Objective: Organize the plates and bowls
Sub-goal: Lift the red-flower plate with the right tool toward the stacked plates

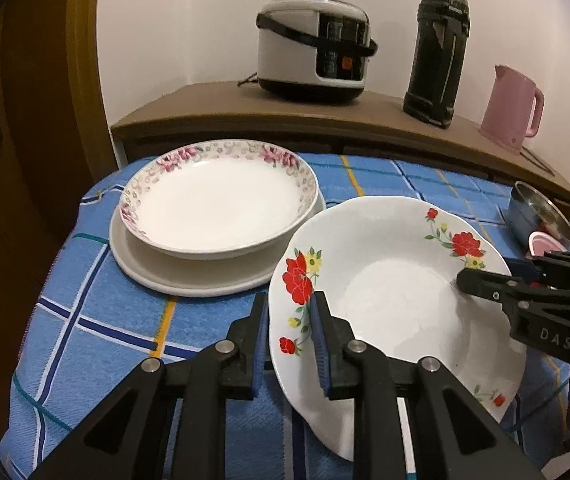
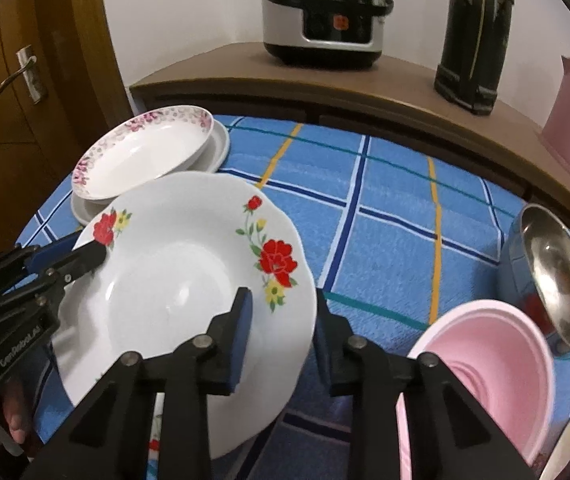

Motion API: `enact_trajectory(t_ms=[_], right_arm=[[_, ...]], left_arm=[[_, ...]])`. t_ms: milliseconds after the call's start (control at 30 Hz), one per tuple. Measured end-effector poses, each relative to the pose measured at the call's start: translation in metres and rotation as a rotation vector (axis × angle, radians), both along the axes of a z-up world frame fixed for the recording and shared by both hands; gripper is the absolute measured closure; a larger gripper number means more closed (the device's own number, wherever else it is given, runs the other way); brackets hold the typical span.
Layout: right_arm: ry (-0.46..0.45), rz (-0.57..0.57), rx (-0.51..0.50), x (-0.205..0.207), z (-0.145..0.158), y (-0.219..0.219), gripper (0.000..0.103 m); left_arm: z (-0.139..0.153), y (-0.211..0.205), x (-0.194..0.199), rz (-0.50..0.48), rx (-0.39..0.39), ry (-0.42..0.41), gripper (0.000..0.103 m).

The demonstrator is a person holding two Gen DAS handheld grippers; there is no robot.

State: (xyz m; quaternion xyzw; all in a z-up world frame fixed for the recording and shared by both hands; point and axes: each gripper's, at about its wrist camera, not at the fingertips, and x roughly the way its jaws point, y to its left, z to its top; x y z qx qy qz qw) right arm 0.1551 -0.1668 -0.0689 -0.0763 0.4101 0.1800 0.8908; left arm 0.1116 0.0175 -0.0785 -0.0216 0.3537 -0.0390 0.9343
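both grippers are on the red-flowered plate (image 1: 397, 300) now, one at each side of its wavy rim, and the plate sits tilted over the blue checked tablecloth (image 1: 97, 312). the left gripper (image 1: 289, 344) is clamped on the near-left rim, blue pads tight on either face. the right gripper (image 2: 281, 332) straddles the opposite rim, one finger inside the bowl of the plate, one outside; whether its pads truly press i cannot tell.

edges: the plate's far-left rim comes just beside the pink-flowered plate (image 1: 217, 200), which is stacked on a plain white plate (image 1: 189, 276) near the cloth's left edge. behind the table runs a brown shelf (image 1: 213, 100) with a rice cooker (image 1: 313, 48), a dark flask (image 1: 439, 56) and a pink kettle (image 1: 513, 104).

open room: a broad stretch of bare cloth beyond and right of the held plate, clearest from the right wrist.

only the right wrist shows the pink bowl (image 2: 493, 368) close up with a steel bowl (image 2: 553, 276) just behind it; the left wrist catches mere slivers. it also shows fingers of the person's left hand (image 2: 13, 416).
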Motion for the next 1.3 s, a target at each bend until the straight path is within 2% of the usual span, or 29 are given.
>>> enact_trajectory(t_ms=[300,667,833,1300], right_arm=[[-0.05,0.019,-0.004,-0.018,0.017,0.005,0.076],[-0.095,-0.003,0.081,-0.02,0.028,0.005,0.081],[-0.085,-0.001,0.093,-0.017,0.026,0.006,0.082],[-0.098,0.027,0.097,-0.005,0.036,0.022,0.082]], left_arm=[[0.01,0.013,-0.012,0.015,-0.074,-0.089,0.08],[0.012,0.019,-0.013,0.034,-0.114,-0.097,0.08],[0.012,0.025,-0.013,0.048,-0.147,-0.089,0.08],[0.025,0.034,-0.004,0.077,-0.116,-0.129,0.08]])
